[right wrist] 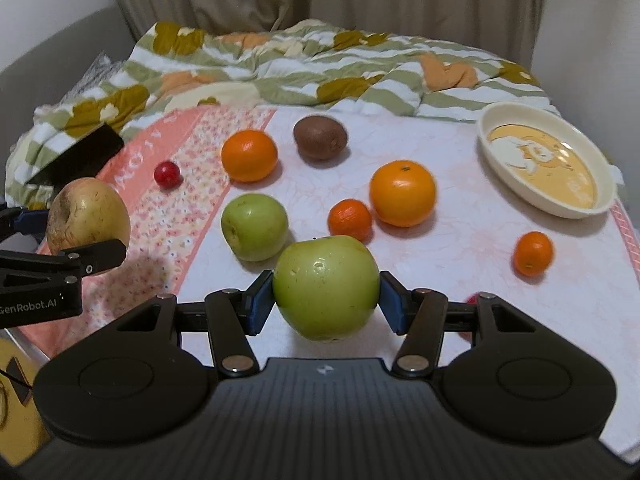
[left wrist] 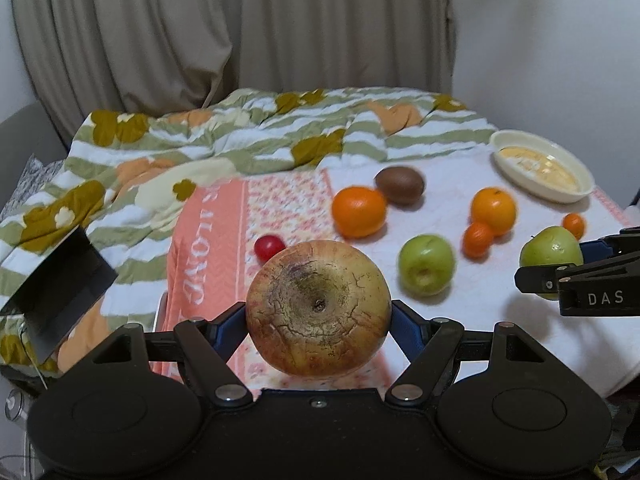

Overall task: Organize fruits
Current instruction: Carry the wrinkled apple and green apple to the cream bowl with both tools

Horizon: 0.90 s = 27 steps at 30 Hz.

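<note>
1. Left wrist view: the left gripper point(left wrist: 319, 312) clamps a yellowish russet apple point(left wrist: 319, 307) between its blue pads, lifted clear of the bed cover point(left wrist: 492, 312). Only here does the apple's cracked, brown stem end face the camera.
2. At the right edge of that view, the right gripper point(left wrist: 560, 276) shows side-on, hiding part of the green apple point(left wrist: 550, 250) it carries.
3. Right wrist view: both pads of the right gripper point(right wrist: 326, 300) press on that green apple point(right wrist: 326, 287), grasped firmly and raised.
4. This view alone shows the cream dish point(right wrist: 532, 204) fully (printed yellow inside) and a sliver of red fruit point(right wrist: 471, 300) behind the right finger.
5. On the cover lie a second green apple point(right wrist: 254, 227), two oranges point(right wrist: 402, 193), a kiwi point(right wrist: 320, 137) and a red cherry point(right wrist: 167, 174).
</note>
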Each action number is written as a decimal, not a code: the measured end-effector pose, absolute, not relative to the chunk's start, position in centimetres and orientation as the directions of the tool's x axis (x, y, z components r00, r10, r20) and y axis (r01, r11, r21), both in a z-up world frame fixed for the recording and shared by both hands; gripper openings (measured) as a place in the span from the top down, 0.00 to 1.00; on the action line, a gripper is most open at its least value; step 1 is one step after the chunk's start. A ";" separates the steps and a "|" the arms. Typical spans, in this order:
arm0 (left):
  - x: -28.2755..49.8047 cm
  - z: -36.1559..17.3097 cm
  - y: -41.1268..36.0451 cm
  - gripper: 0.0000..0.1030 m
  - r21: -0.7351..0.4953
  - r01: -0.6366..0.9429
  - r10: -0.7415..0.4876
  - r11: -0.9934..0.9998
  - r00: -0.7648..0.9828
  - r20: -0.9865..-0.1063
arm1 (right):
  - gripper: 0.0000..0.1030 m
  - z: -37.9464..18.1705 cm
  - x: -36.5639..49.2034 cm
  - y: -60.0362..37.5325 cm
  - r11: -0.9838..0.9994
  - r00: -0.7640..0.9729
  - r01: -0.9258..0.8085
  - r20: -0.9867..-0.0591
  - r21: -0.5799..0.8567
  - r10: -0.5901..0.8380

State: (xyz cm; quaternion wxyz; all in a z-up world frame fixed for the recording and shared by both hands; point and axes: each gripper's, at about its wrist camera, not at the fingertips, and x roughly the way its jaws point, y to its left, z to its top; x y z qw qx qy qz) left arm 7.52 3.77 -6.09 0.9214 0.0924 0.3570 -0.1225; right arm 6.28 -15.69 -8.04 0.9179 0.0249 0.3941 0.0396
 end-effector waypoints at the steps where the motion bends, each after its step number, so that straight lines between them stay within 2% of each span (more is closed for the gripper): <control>1: 7.3 -5.6 3.5 0.23 0.081 0.297 -0.166 0.951 0.719 -0.675 | 0.31 -7.6 5.9 -16.1 0.996 0.692 -0.044 -0.716 0.082 0.090; 8: 5.7 -2.2 0.3 0.23 0.069 0.301 -0.188 0.951 0.743 -0.643 | 0.31 -4.2 3.6 -20.2 0.996 0.725 -0.010 -0.685 0.092 0.071; 16: 4.7 0.3 -6.1 0.23 0.051 0.238 -0.157 0.970 0.772 -0.616 | 0.31 -1.5 2.5 -27.9 0.994 0.738 -0.046 -0.668 0.097 0.099; 27: 7.5 1.2 -15.9 0.23 0.004 0.213 -0.168 0.977 0.784 -0.598 | 0.31 -0.1 5.8 -39.0 0.994 0.754 -0.095 -0.648 0.054 0.108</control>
